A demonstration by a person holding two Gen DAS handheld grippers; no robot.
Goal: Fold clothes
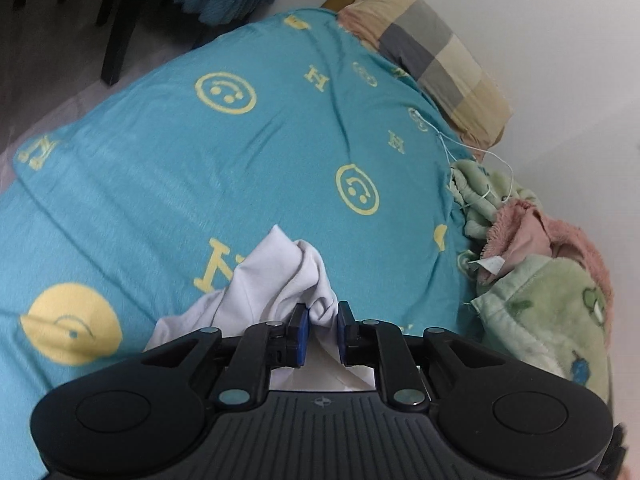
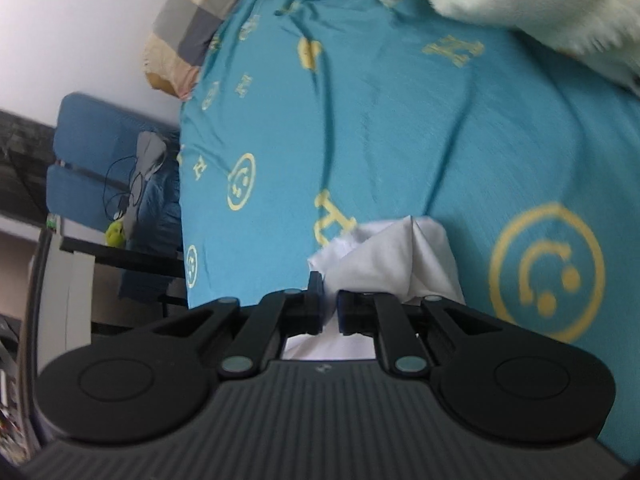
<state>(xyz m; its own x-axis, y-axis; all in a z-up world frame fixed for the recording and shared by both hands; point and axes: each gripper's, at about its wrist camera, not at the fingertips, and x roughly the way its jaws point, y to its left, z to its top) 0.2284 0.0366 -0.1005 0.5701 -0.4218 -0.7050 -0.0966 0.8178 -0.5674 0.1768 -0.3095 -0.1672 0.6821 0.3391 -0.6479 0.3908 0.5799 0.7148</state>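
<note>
The left gripper (image 1: 323,322) has its blue-padded jaws pinching a bunched fold of thin white cloth garment (image 1: 264,280); the fabric is squeezed into a knot between the pads and spills forward and to the left in soft, rumpled ridges. The right gripper (image 2: 329,308) likewise has its jaws pressed onto a pleat of the same kind of white cloth (image 2: 396,256), which puffs up ahead and to the right of the fingers. Whether both hold one garment cannot be read outright, though it looks so.

In each view the cloth sits directly at the jaws and hangs below them, over the smooth teal bedsheet printed with yellow smiley faces and letters (image 1: 208,160), near the bed's front edge. The garment's long axis cannot be told, since it is crumpled and mostly hidden under the grippers; neither hand is nearer, each already having its grip. I judge the next move turns on drawing the two held points apart so the cloth spreads flat on the open sheet ahead.

Further out, a heap of fluffy green and pink fleece blankets (image 1: 540,264) lies along the bed's right edge by the wall, and a checked beige-and-grey pillow (image 1: 436,60) sits at the far corner.
</note>
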